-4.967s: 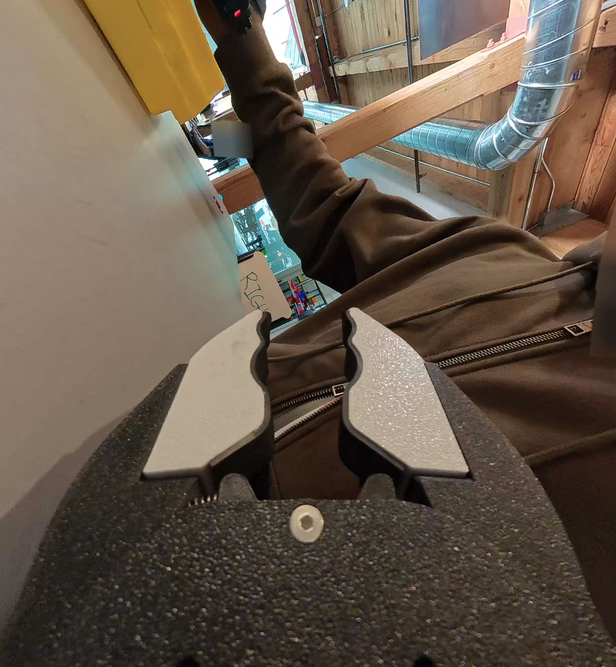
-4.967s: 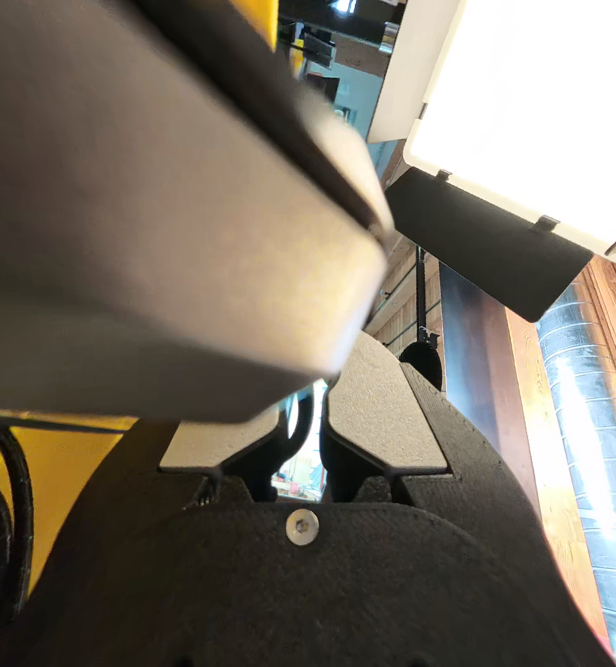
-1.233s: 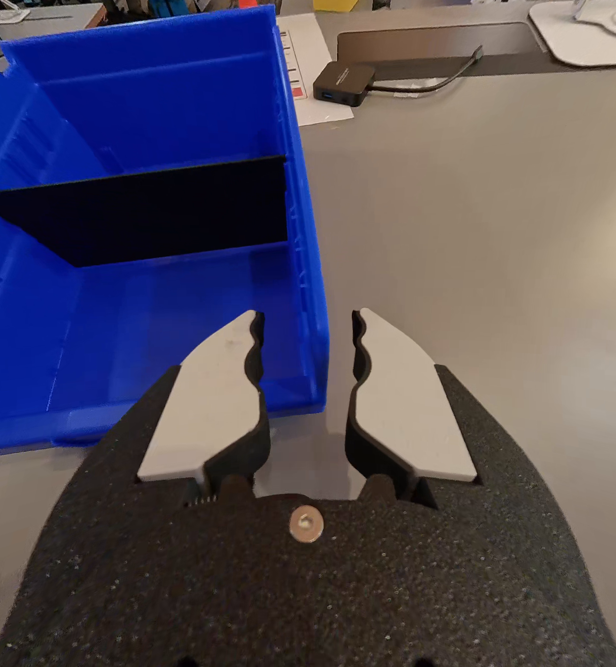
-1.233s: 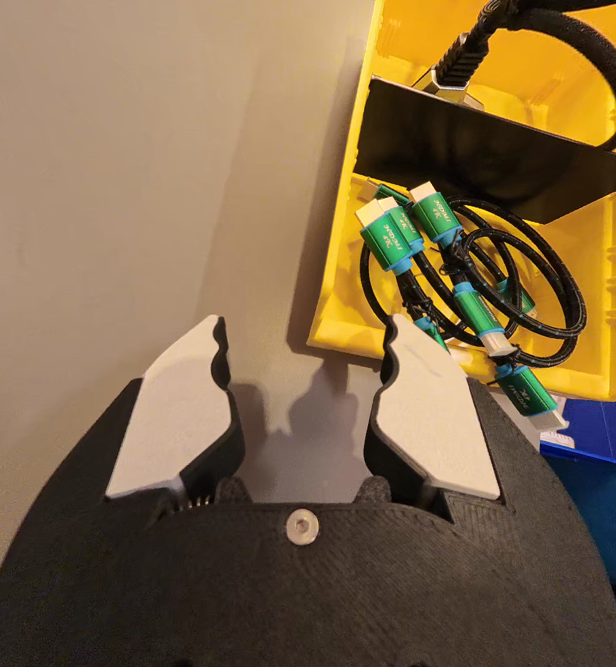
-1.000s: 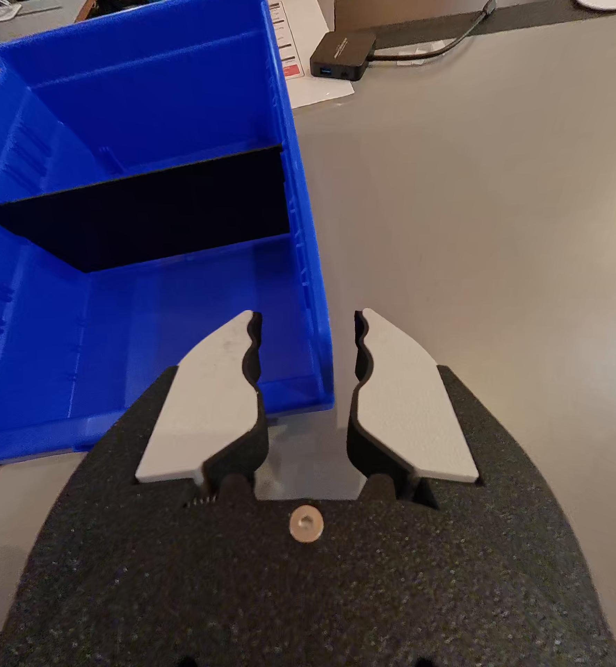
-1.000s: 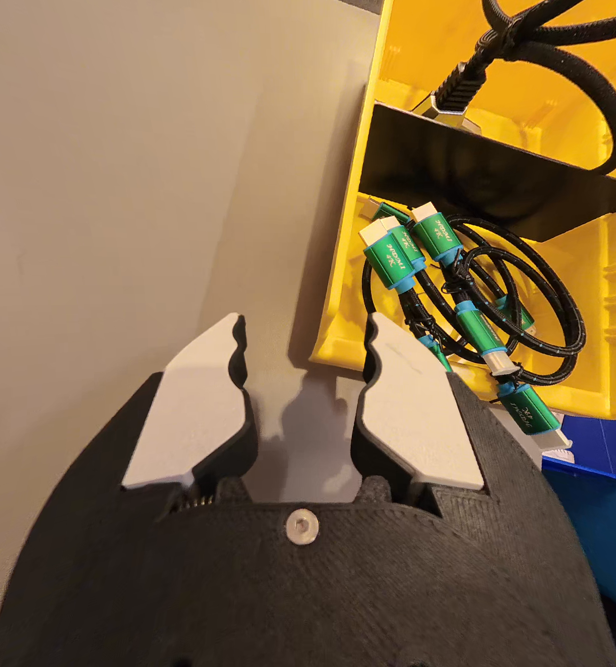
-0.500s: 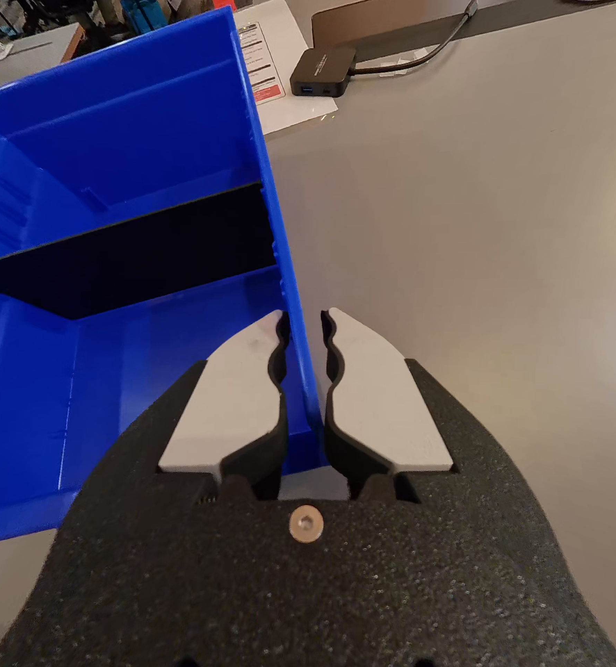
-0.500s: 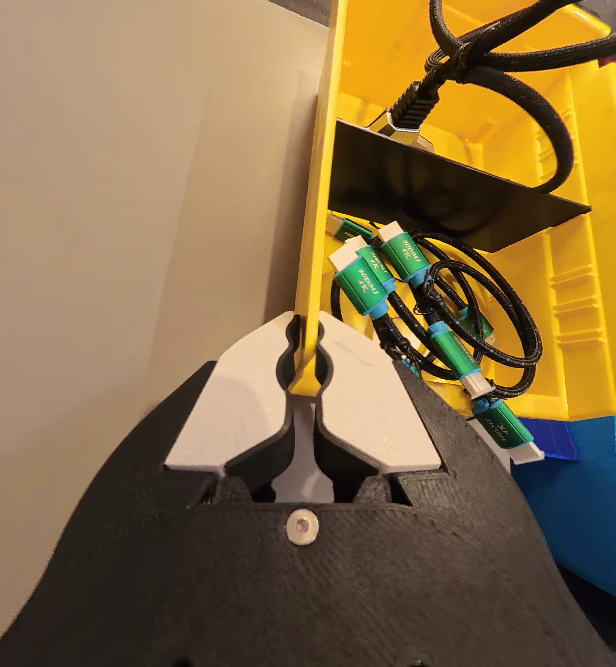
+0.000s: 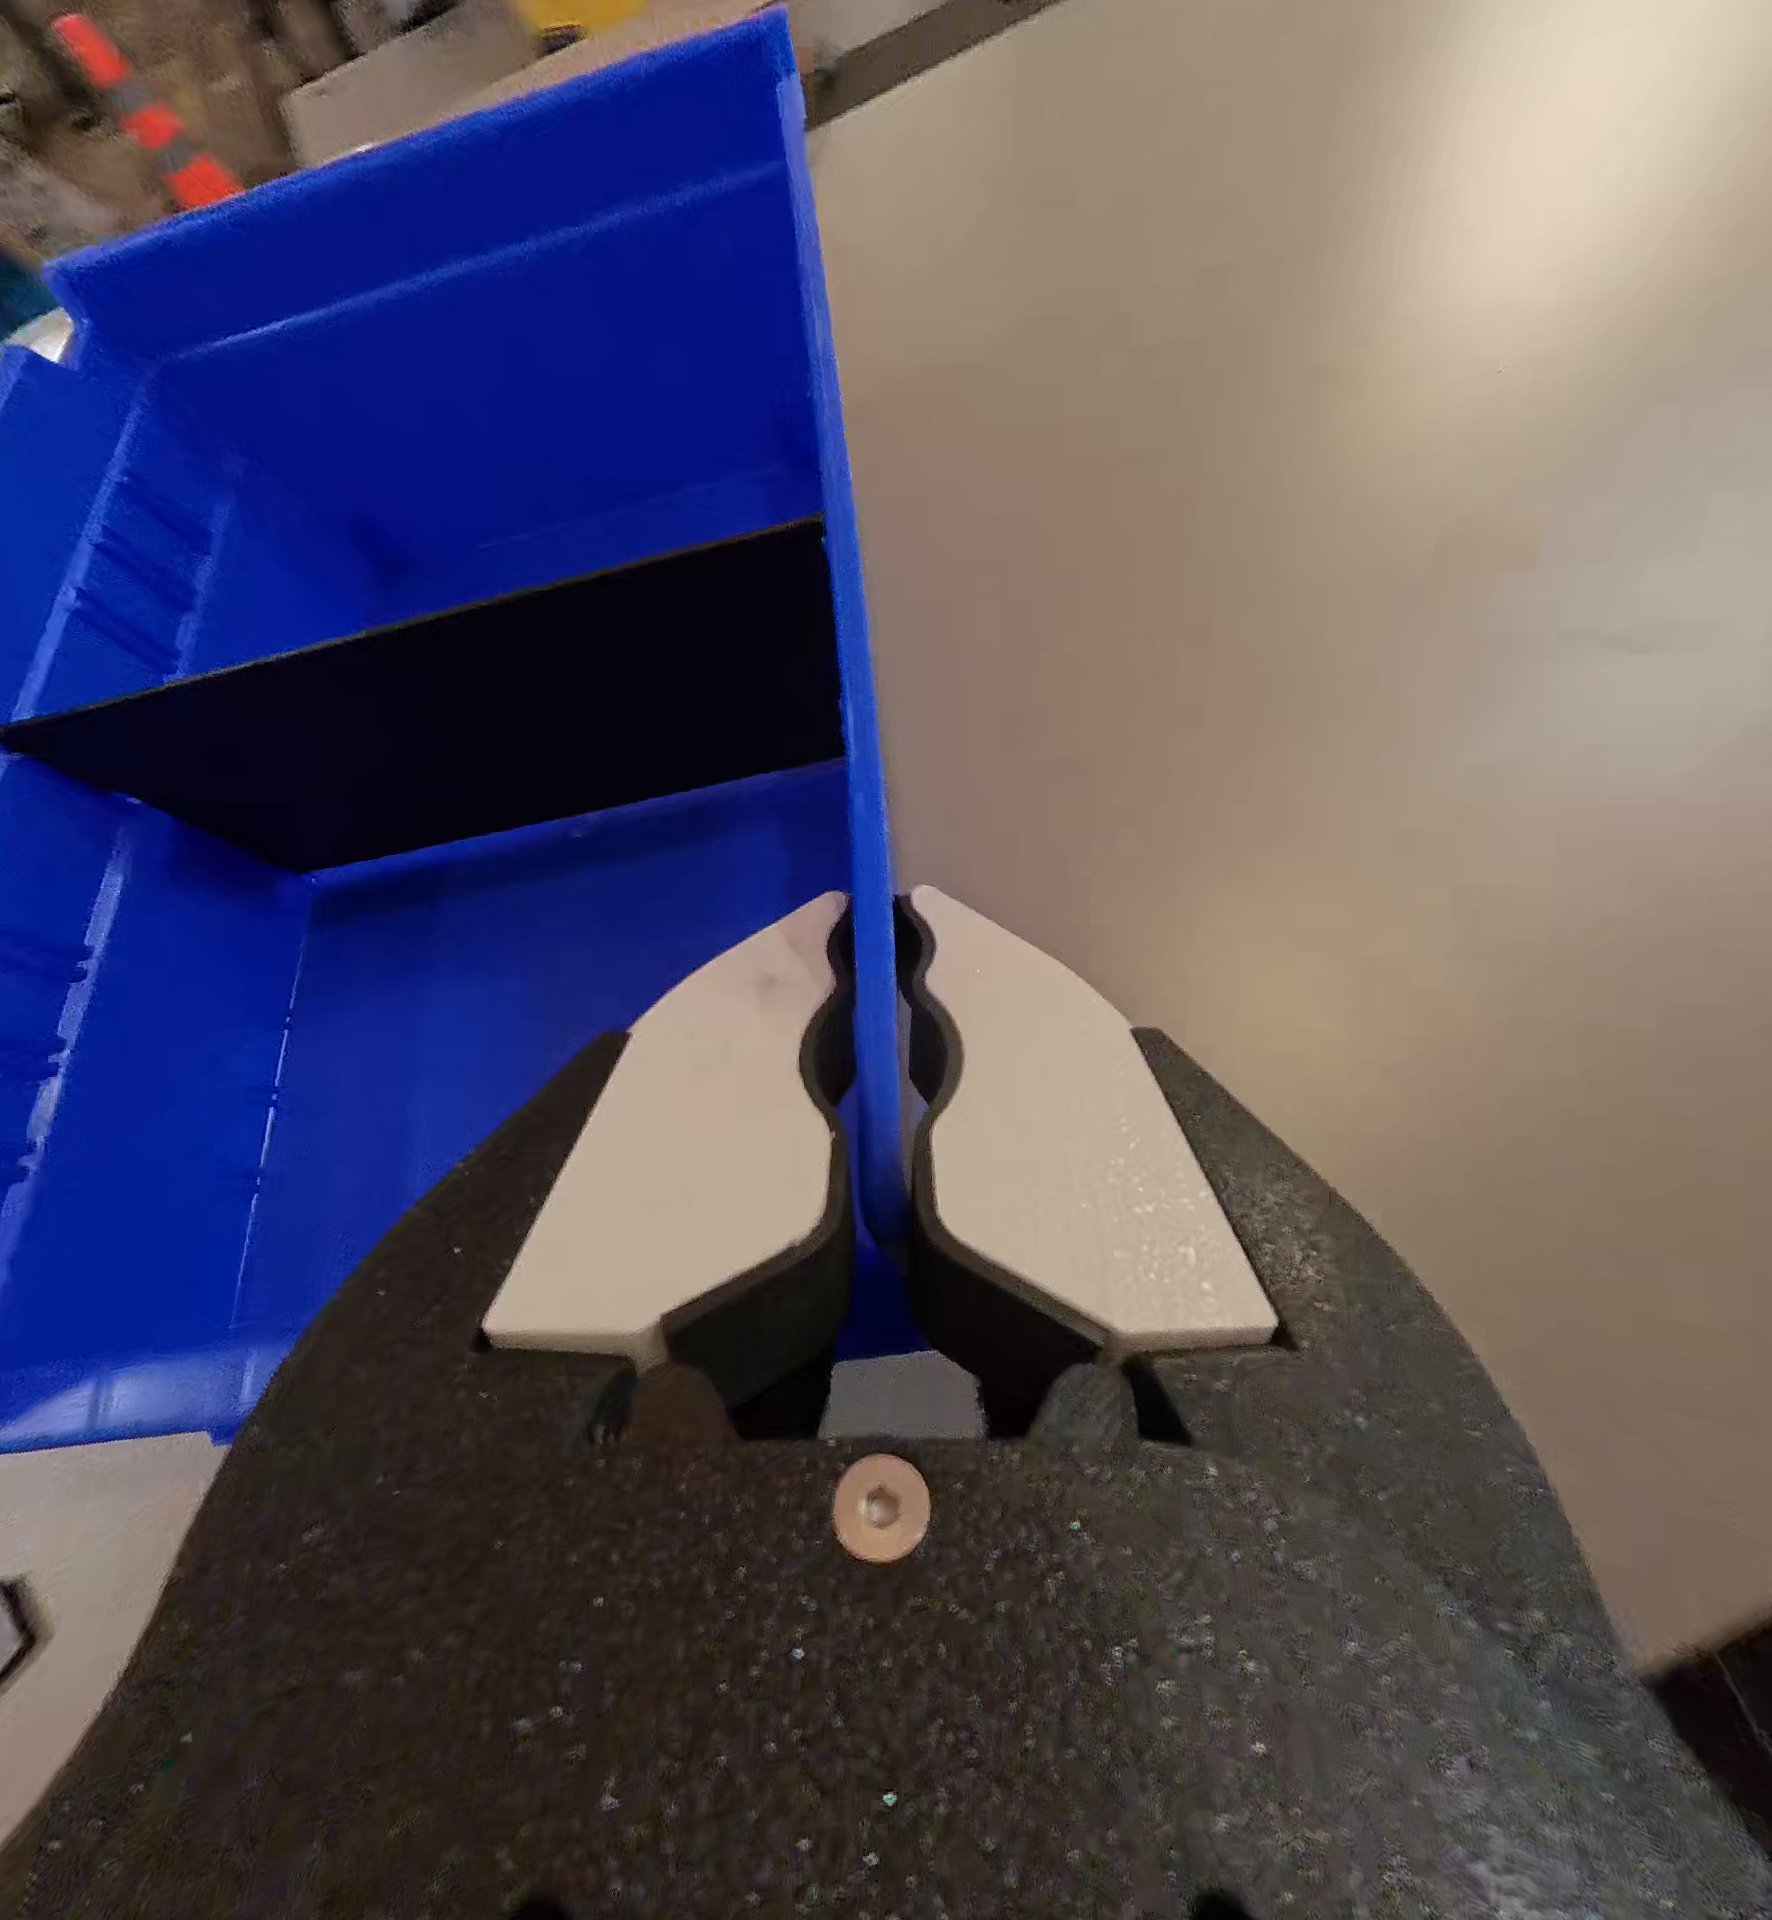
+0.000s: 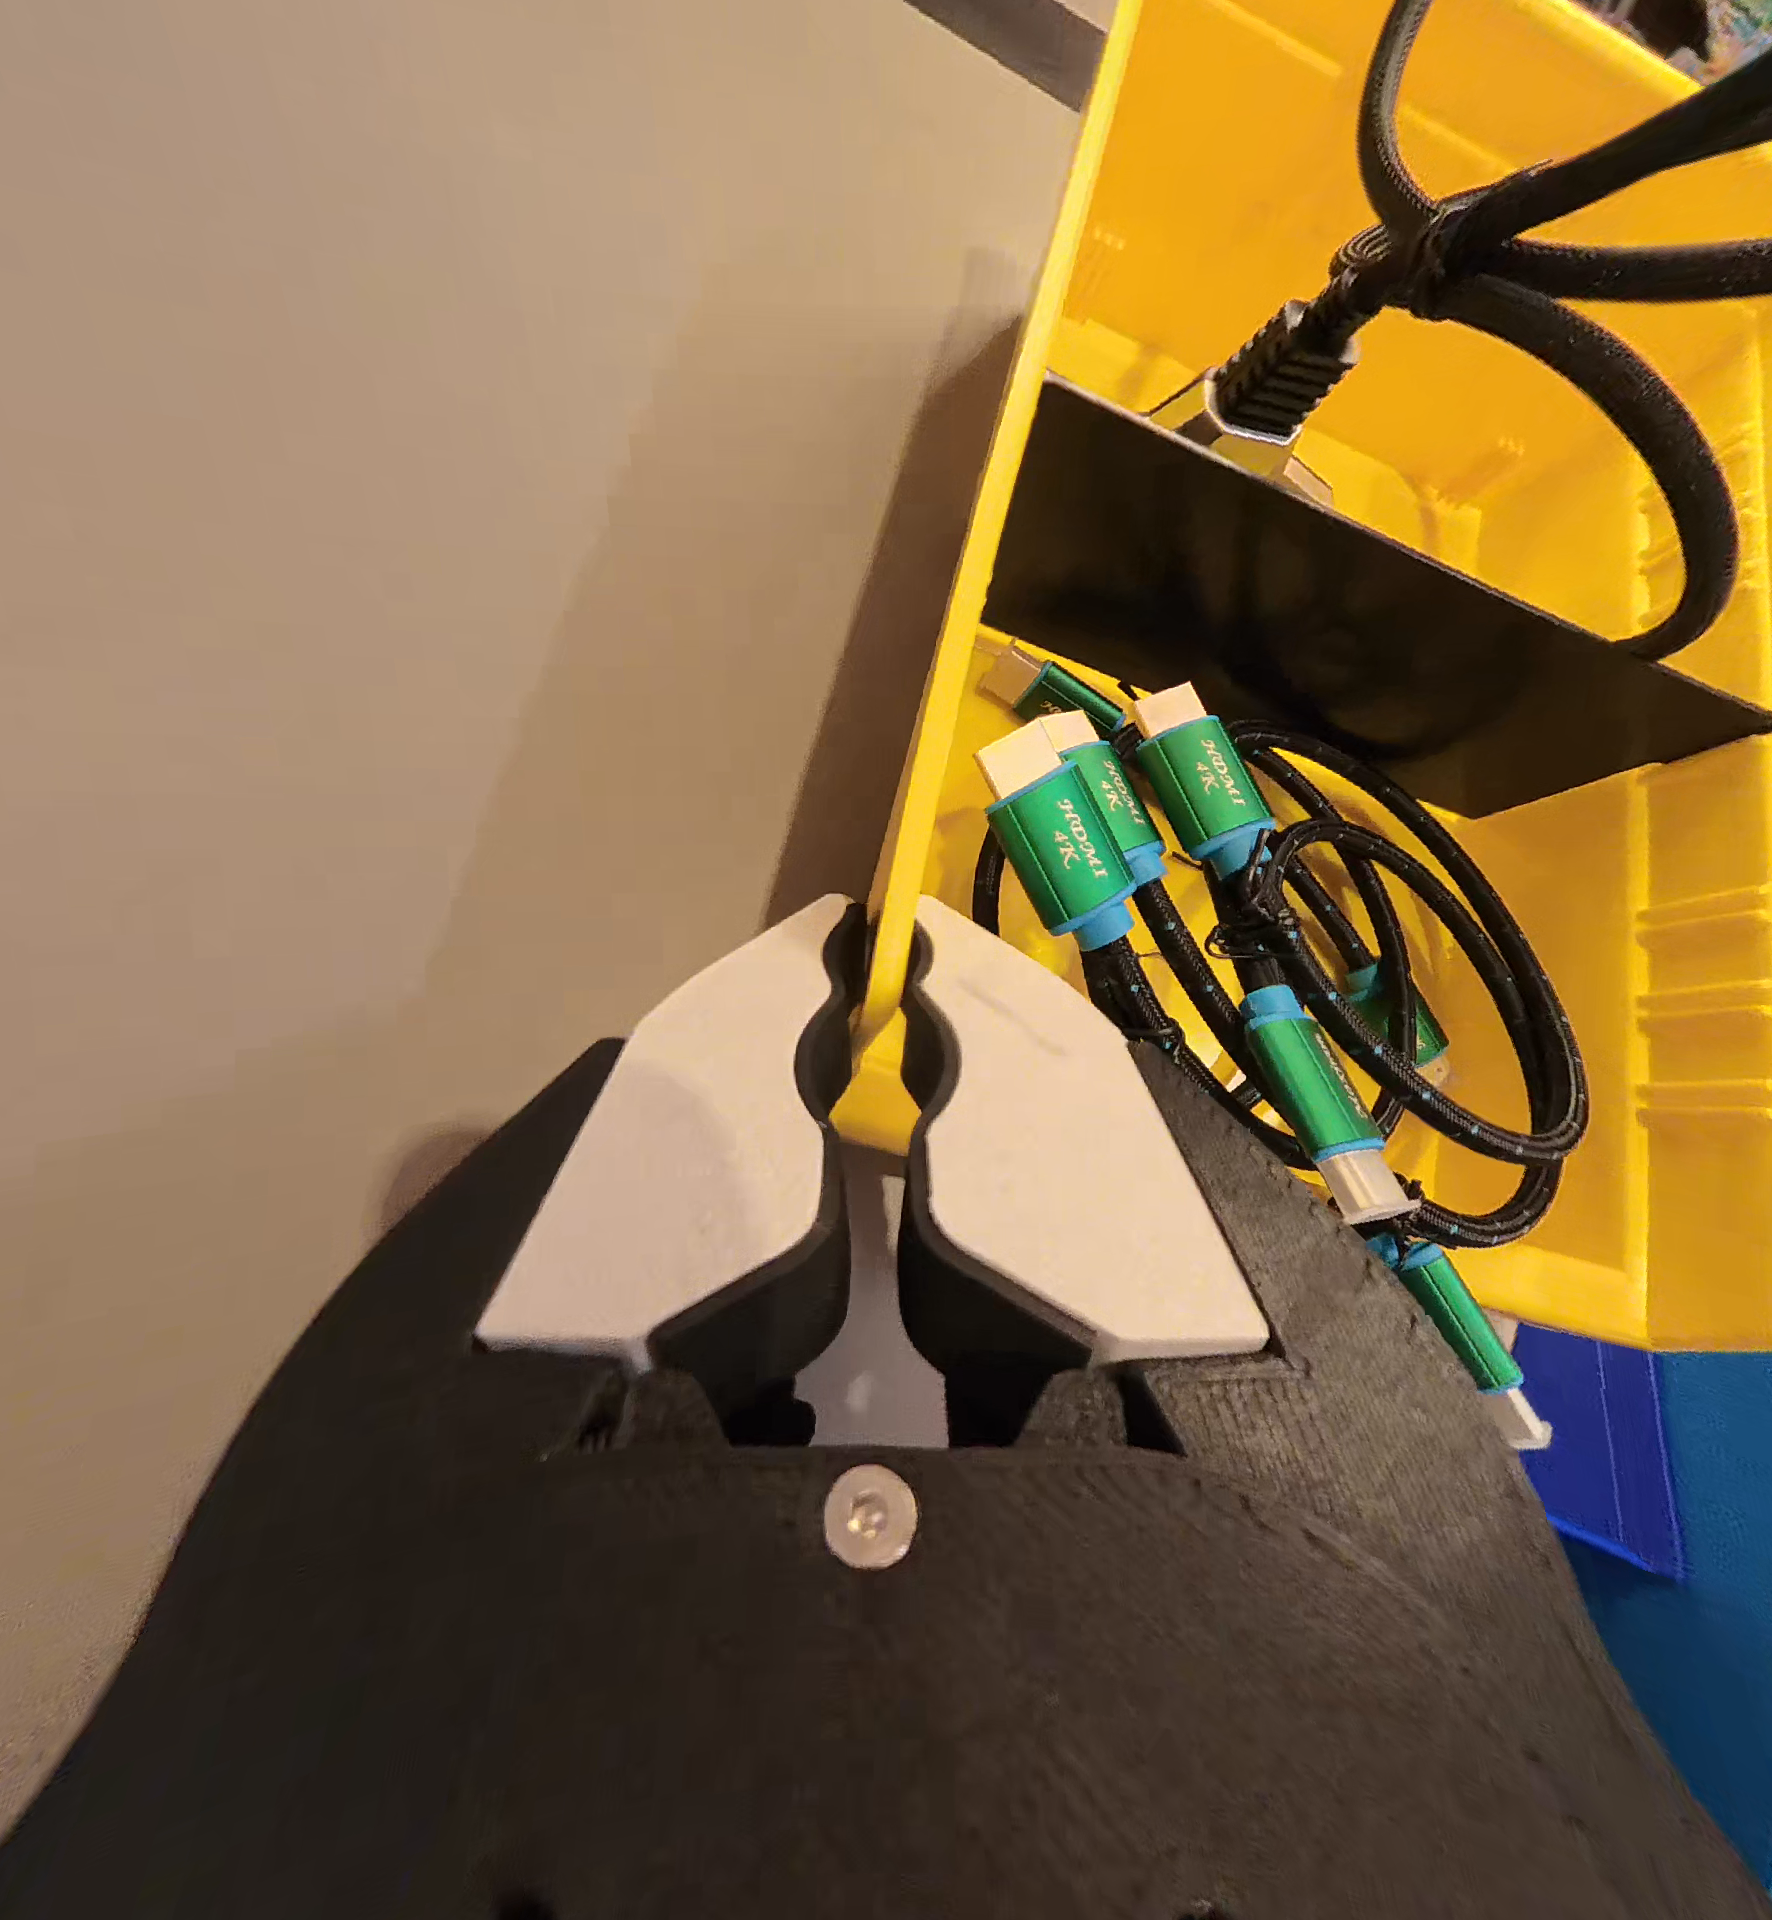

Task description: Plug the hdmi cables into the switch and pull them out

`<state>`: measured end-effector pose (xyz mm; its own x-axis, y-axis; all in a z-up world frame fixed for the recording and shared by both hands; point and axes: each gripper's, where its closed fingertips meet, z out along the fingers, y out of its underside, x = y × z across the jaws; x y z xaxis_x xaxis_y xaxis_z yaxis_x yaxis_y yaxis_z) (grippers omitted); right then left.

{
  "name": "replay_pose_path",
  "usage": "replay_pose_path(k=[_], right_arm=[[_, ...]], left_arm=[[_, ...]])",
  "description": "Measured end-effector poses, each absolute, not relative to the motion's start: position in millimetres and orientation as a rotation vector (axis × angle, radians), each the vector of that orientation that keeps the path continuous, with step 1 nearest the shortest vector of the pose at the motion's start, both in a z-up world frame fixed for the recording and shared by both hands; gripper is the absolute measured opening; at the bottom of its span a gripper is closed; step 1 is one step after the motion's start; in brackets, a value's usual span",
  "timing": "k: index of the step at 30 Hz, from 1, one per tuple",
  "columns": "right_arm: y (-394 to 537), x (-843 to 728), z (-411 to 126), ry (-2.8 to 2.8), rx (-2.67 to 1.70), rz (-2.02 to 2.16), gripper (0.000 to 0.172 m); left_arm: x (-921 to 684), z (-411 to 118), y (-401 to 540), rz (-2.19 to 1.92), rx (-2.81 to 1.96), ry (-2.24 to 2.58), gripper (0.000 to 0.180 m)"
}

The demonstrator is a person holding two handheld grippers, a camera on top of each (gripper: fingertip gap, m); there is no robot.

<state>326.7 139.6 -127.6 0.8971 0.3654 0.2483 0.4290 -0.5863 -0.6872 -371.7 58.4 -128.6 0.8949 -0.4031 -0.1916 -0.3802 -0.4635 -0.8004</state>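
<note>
In the left wrist view my left gripper [image 9: 874, 914] is shut on the right side wall of a blue bin [image 9: 830, 582], one pad inside the wall and one outside. The bin has a black divider [image 9: 425, 717] across it, and both compartments look bare. In the right wrist view my right gripper [image 10: 884, 920] is shut on the left side wall of a yellow bin [image 10: 986, 499], near its front corner. The yellow bin holds coiled black cables with green plugs [image 10: 1058, 842] in front of a black divider [image 10: 1308, 603], and a thick black cable [image 10: 1484, 281] behind it.
Both bins are over a grey tabletop [image 9: 1329, 727], which also shows in the right wrist view [image 10: 394, 520]. A blue box [image 10: 1713, 1475] lies under the yellow bin's right end. The table's dark edge [image 9: 1755, 1683] is at the lower right of the left wrist view.
Both grippers moved onto their bins' side walls and closed on them; the right gripper had gripped half a second ago, the left closed since. Both bins look tilted now.
</note>
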Motion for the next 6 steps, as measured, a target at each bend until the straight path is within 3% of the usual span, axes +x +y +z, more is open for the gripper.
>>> replay_pose_path(k=[1,6], right_arm=[[138.9,323.5,-127.3,-0.599,-2.246,-0.082,0.005],[142.7,301.4,-127.4,-0.785,-2.189,0.019,0.006]], left_arm=[[-364.1,-127.6,51.4,-0.076,-2.092,0.622,0.005],[-318.3,-127.4,22.9,-0.286,-2.003,0.937,0.005]])
